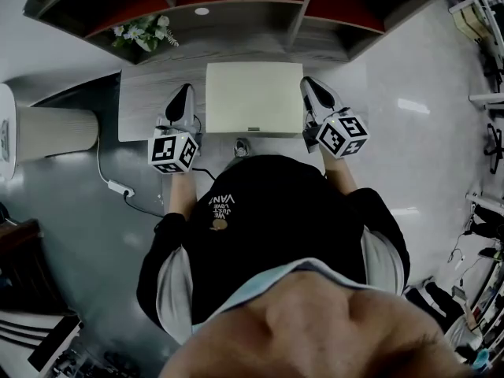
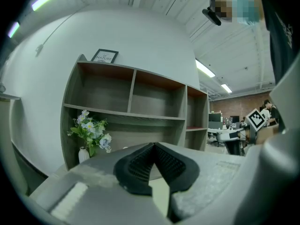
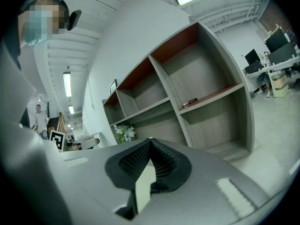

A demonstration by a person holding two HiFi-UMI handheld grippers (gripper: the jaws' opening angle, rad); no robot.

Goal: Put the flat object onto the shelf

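Left tongs (image 1: 186, 90) clenched, right tongs (image 1: 309, 82) clenched, nothing between either pair, flat cream board (image 1: 253, 97) lying between them on surface (image 1: 150, 93), shelf (image 2: 132, 112) just ahead

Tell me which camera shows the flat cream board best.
The head view: the whole flat cream board lies on the table before the shelf. Each gripper view shows only a pale sliver under its shut jaws, probably that board.

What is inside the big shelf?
The shelf holds flowers in a white vase, low on its left, and a small dark pen-like thing on a right-hand board. The left gripper hides part of the bottom row.
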